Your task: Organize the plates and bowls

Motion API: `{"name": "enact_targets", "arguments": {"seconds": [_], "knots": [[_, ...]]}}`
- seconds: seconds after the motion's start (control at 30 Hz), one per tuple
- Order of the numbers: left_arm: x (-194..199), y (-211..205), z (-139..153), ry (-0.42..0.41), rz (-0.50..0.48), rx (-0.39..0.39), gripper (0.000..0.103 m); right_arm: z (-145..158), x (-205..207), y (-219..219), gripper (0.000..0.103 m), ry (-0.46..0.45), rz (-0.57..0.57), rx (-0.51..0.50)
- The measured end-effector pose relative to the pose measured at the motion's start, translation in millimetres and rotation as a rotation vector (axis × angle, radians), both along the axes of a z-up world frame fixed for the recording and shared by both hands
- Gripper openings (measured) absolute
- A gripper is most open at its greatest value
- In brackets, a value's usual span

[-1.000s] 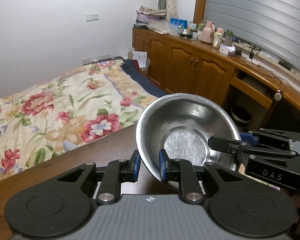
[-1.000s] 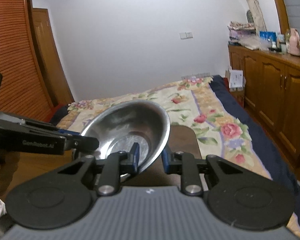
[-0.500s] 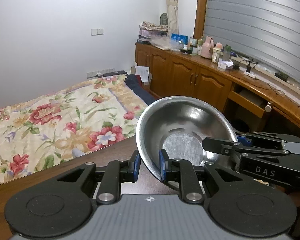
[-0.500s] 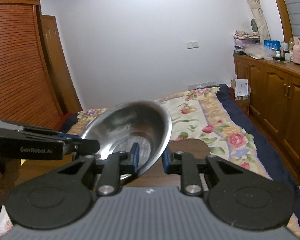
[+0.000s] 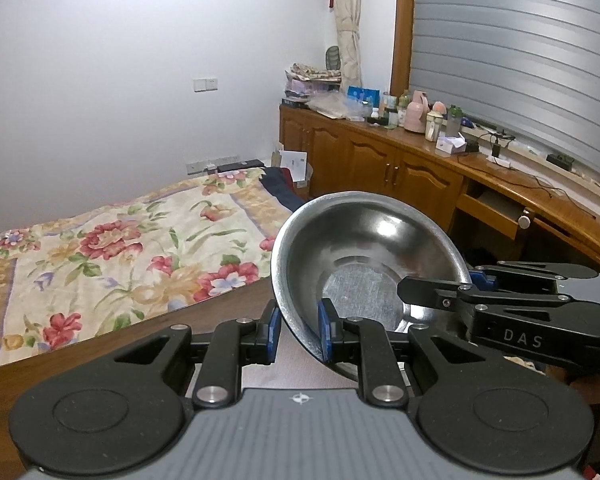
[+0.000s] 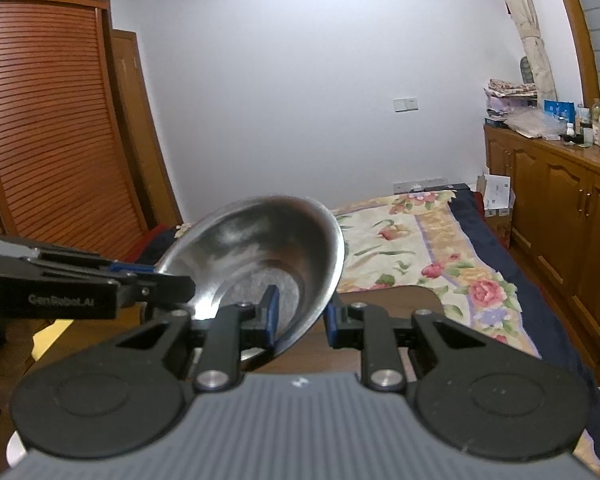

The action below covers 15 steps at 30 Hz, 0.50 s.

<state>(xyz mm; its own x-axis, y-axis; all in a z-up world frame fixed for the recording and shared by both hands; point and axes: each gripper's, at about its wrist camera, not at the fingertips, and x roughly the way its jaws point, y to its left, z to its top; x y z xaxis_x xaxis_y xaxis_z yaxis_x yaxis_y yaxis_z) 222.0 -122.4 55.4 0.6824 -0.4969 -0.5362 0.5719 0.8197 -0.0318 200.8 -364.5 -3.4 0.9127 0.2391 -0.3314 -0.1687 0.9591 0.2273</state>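
A shiny steel bowl [image 5: 364, 256] is held in the air above a dark wooden table [image 5: 100, 356]. My left gripper [image 5: 298, 330] is shut on the bowl's near left rim. My right gripper [image 6: 300, 314] is shut on the opposite rim of the same bowl [image 6: 260, 248]. In the left wrist view the right gripper [image 5: 476, 300] comes in from the right; in the right wrist view the left gripper [image 6: 100, 284] comes in from the left. The bowl is empty and tilted toward each camera.
A bed with a floral cover [image 5: 112, 256] lies beyond the table. Wooden cabinets with a cluttered counter [image 5: 400, 148] line the right wall. A slatted wooden wardrobe [image 6: 48, 128] stands at the left. The table's rounded far edge [image 6: 412, 292] shows under the bowl.
Both grippers have lifted the bowl higher together; the bed and table have dropped lower in both views. The grip on both rims is unchanged.
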Motion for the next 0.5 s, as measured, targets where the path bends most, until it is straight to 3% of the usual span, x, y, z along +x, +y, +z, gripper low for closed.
{"name": "enact_targets", "arguments": {"seconds": [0.5], "knots": [[-42.8,30.7,0.3,-0.012,0.042,0.024,0.022,2.0,-20.0,24.0,0.025,0.015,0.095,-0.048]]}}
